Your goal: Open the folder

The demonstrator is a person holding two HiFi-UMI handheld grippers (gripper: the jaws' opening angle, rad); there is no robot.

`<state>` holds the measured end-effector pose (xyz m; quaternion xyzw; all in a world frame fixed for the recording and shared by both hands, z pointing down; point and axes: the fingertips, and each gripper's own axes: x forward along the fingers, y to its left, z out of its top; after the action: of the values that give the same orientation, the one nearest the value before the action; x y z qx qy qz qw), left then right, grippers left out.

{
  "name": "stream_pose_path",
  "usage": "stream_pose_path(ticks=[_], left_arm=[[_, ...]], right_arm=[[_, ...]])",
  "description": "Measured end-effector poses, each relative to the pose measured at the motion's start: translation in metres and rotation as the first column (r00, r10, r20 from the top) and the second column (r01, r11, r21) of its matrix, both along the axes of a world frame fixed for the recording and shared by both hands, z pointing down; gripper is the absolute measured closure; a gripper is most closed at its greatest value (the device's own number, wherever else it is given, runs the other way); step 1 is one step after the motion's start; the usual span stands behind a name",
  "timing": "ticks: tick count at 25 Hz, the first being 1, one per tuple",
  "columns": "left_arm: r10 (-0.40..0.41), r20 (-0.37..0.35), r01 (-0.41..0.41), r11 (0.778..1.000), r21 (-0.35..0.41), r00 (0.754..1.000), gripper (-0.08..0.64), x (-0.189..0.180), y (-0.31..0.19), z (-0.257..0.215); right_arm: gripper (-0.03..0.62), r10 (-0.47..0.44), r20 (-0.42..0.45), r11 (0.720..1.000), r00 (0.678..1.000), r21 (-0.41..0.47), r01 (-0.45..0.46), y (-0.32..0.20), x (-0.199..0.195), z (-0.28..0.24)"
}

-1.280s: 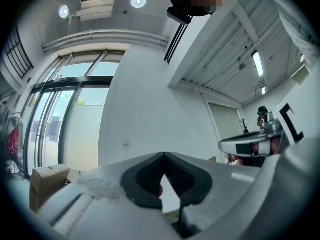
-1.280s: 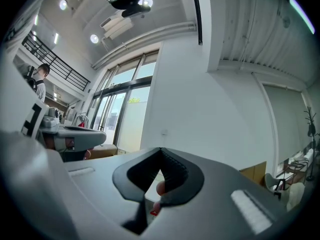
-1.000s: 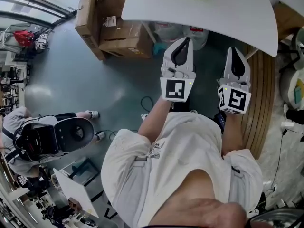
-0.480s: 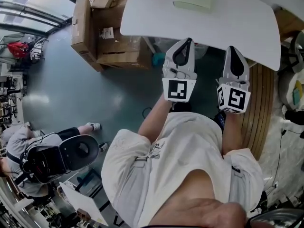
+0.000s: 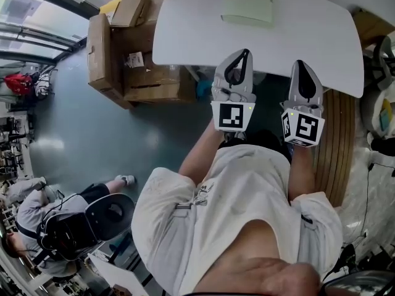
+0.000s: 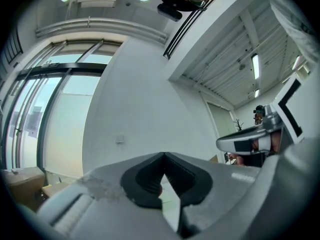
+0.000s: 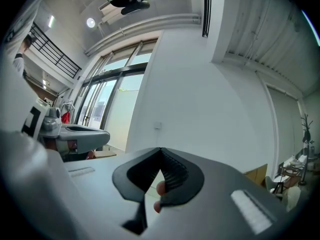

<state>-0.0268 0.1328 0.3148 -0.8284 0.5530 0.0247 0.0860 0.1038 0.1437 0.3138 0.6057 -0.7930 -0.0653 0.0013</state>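
A pale green folder [image 5: 249, 3] lies flat and closed on the far part of the white table [image 5: 185, 36] in the head view. My left gripper [image 5: 245, 53] points at the table's near edge, its tips just over the rim, jaws shut and empty. My right gripper [image 5: 300, 63] is held beside it to the right, also at the near edge, shut with nothing in it. In the left gripper view the jaws [image 6: 163, 155] meet at the tip; in the right gripper view the jaws [image 7: 160, 149] meet too. The folder lies well beyond both grippers.
Cardboard boxes [image 5: 120, 48] are stacked on the floor left of the table. A person wearing a headset [image 5: 74, 227] crouches at lower left. Curved wooden strips [image 5: 336, 140] lie on the floor at the right. Plastic bags sit under the table.
The table and folder have come lower and nearer in the head view. Both grippers have moved forward from over the floor to the table's near edge, still shut.
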Motion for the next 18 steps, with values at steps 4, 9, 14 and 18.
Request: stream_pose_path(ticks=[4,9,14,18], left_arm=[[0.006,0.007,-0.006,1.000,-0.012,1.000,0.555,0.005,-0.025,0.004],[-0.003,0.030,0.004,1.000,-0.028,1.000,0.555,0.010,-0.066,0.017],[-0.012,0.064,0.016,0.999,-0.048,0.998,0.555,0.016,-0.112,0.024],[-0.027,0.074,0.032,0.997,-0.066,0.997,0.555,0.029,-0.150,0.026]], right_arm=[[0.591,0.006,0.003,1.000,1.000,-0.012,-0.006,-0.025,0.005,0.006],[0.591,-0.005,0.020,1.000,1.000,-0.025,0.006,-0.067,0.011,0.018],[0.591,-0.022,0.036,0.999,0.999,-0.040,0.024,-0.119,0.018,0.022],[0.591,-0.047,0.027,0.997,0.999,-0.056,0.049,-0.164,0.027,0.026]])
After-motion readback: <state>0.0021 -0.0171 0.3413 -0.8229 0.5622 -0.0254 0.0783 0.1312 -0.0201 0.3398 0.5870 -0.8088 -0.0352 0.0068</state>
